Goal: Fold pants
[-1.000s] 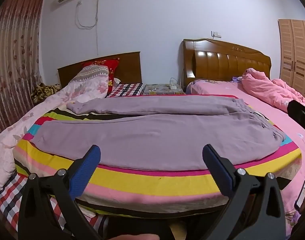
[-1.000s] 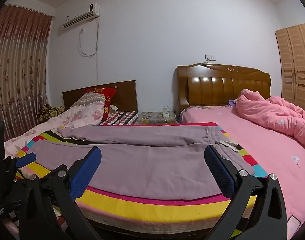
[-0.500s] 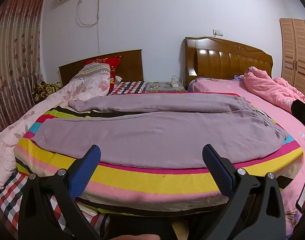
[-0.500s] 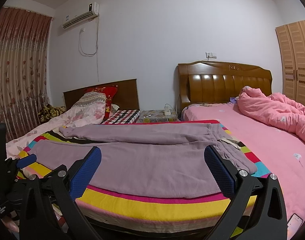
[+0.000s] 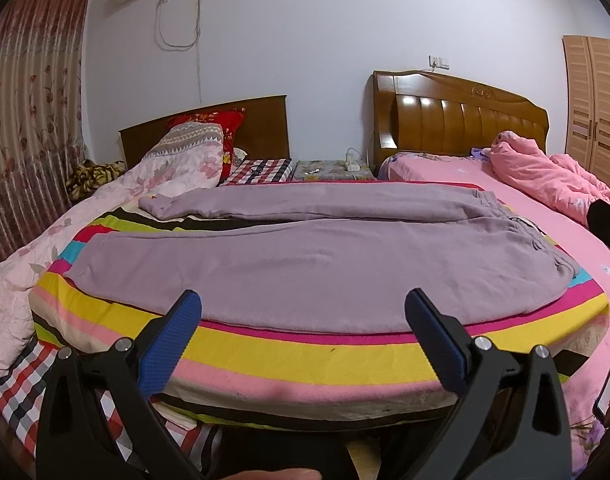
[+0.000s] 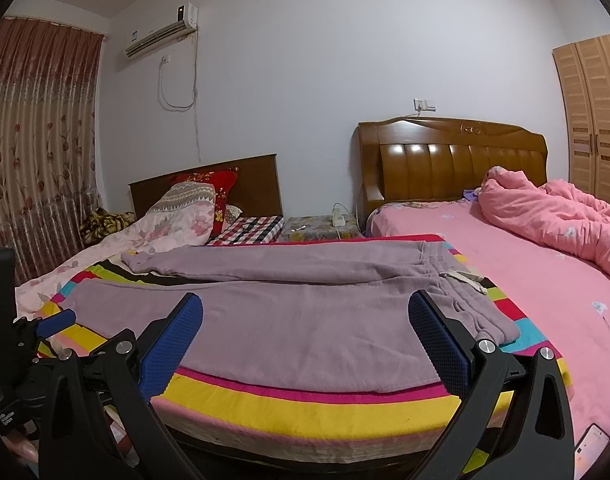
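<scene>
From the left wrist view, the left gripper (image 5: pixel 303 304) hangs at the near edge of a striped blanket (image 5: pixel 305 350), its blue-padded fingers (image 5: pixel 173 344) spread wide with nothing between them and not touching the cloth. The mauve pants (image 5: pixel 297 256) lie flat on that blanket, their long axis running left to right across the view: the elastic waistband (image 5: pixel 553 252) is bunched at the right end and the cuffs point left. The two legs part in a narrow V, the nearer leg broad and smooth along the blanket's front, the farther leg (image 5: pixel 305 202) angled slightly away and ending in a cuff near a floral quilt (image 5: pixel 177 168). Behind stand two wooden headboards, and a pink duvet (image 5: pixel 545 172) is heaped on the right-hand bed. A fingertip shows at the bottom edge. From the right wrist view, the right gripper (image 6: pixel 305 308) is likewise wide apart and empty, held just in front of the blanket's (image 6: pixel 325 404) near edge. The pants (image 6: pixel 289 320) again run crosswise, the waistband (image 6: pixel 465 300) at the right with a pale drawstring (image 6: pixel 465 278) trailing onto the stripes, the cuffs at the left. The other gripper (image 6: pixel 45 326) shows at the far left, just beside the blanket's corner.
</scene>
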A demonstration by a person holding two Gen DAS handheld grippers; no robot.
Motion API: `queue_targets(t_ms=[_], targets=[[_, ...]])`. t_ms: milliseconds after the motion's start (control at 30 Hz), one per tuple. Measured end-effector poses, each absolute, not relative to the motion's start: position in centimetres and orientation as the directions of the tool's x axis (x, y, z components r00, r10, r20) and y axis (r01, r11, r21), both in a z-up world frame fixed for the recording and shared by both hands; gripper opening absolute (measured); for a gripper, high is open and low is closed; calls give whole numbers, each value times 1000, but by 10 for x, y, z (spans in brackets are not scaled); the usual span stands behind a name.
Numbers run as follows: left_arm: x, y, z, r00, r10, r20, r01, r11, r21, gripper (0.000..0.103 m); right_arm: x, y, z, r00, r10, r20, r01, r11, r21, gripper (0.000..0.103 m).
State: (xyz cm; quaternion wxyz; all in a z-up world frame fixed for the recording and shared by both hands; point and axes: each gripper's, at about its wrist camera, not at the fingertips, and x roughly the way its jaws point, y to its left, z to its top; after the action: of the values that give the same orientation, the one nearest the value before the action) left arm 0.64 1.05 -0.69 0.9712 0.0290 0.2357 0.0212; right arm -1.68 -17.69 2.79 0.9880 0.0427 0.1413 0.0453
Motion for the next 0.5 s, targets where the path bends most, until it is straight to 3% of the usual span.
queue_targets(t_ms=[500], targets=[[5, 14, -9, 886, 61, -460, -34, 997, 66, 102, -16, -177, 27, 954, 109, -280, -82, 991, 106, 99]])
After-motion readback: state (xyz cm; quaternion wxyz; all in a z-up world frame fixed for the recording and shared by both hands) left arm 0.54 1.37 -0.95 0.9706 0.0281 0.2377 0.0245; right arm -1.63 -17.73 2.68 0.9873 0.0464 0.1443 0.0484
